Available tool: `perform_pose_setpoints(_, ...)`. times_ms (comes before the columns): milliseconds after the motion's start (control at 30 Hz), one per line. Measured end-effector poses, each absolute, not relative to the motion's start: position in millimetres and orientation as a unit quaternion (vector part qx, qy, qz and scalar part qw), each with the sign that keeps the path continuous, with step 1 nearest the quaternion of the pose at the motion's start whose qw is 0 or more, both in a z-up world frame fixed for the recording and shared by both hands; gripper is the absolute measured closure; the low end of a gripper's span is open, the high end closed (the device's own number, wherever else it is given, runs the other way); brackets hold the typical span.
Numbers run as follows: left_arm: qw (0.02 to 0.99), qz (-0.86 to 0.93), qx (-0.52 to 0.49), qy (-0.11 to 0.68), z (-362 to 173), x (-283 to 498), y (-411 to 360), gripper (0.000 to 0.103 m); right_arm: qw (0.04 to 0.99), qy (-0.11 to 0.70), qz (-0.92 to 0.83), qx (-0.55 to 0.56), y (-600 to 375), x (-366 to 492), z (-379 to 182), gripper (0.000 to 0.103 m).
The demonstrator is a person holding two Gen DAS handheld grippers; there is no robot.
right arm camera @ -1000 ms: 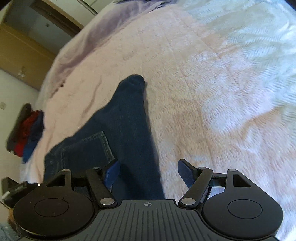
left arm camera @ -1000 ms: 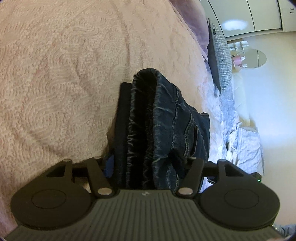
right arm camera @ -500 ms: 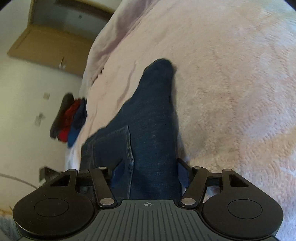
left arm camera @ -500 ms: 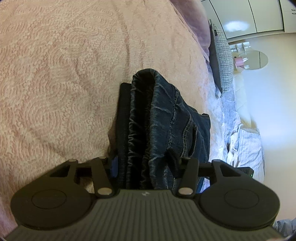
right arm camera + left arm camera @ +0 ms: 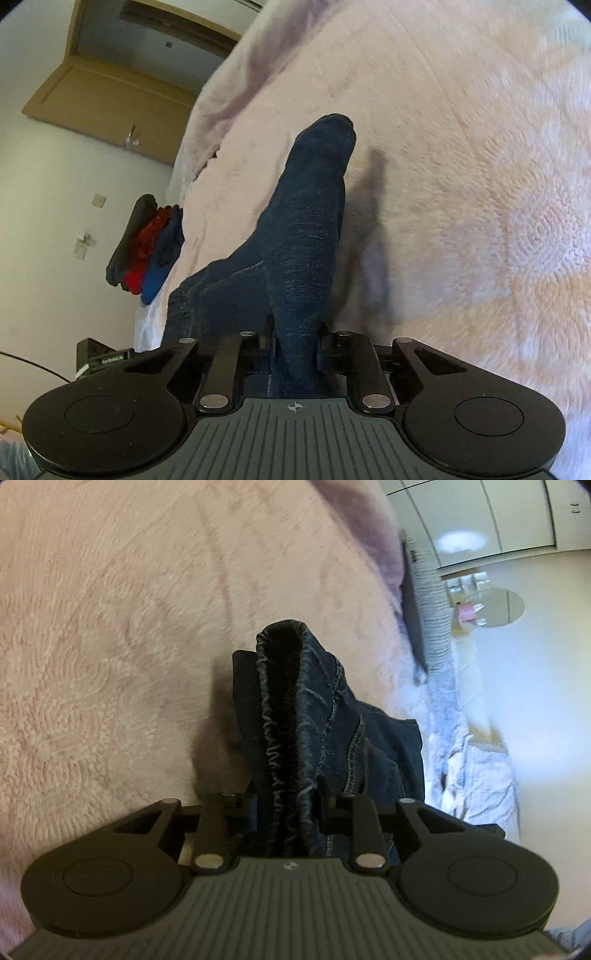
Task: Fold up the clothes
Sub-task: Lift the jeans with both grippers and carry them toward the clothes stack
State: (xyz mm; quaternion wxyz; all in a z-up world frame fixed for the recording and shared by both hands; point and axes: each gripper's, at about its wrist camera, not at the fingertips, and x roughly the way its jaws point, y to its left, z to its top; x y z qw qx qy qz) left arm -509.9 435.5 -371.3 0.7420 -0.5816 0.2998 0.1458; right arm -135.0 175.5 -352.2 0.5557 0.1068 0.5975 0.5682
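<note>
Dark blue denim fills the middle of both wrist views: the jeans (image 5: 314, 716) lie on a pale pink textured bedspread (image 5: 110, 646), partly raised off it where each claw holds them. The left gripper (image 5: 286, 805) is clamped on the gathered elastic waistband, whose folds stand upright between its fingers. The right gripper (image 5: 295, 339) is closed tight on a bunched trouser leg that runs away from the camera and ends in a rounded fold on the blanket. Far left in the right wrist view, a stack of black, red and blue clothes (image 5: 147, 243) sits at the bed's edge, with a wooden door (image 5: 110, 99) behind it.
</note>
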Motion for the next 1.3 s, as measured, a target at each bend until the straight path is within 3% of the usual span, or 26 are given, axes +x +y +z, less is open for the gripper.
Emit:
perform_pose_setpoints(467,0.749,0.212,-0.579,0.242,-239.0,-608.4,480.3,0.081,0.514,0.628,0.568,0.135,253.1,-201.6,-232.5,0.086)
perform_pose_setpoints(733,0.762,0.243,-0.565,0.204,-183.6,-728.9,598.4,0.081,0.478,0.631,0.592,0.153,393.8,-308.4,-196.6,0.086)
perform_pose_setpoints(967,0.788,0.230,-0.535,0.199,-123.3,-802.5,772.1,0.081,0.481,0.617,0.594,0.189,548.3,-413.0,-154.8,0.086)
perform_pose_setpoints(1167,0.809,0.227,-0.512,0.179,-87.0,-810.7,908.4,0.081,0.495,0.597,0.599,0.199,674.8,-446.2,-119.1,0.086)
perform_pose_setpoints(1300,0.806,0.219,-0.523,0.169,-91.9,-808.3,972.6,0.081,0.502,0.597,0.594,0.198,747.1,-452.5,-108.8,0.086)
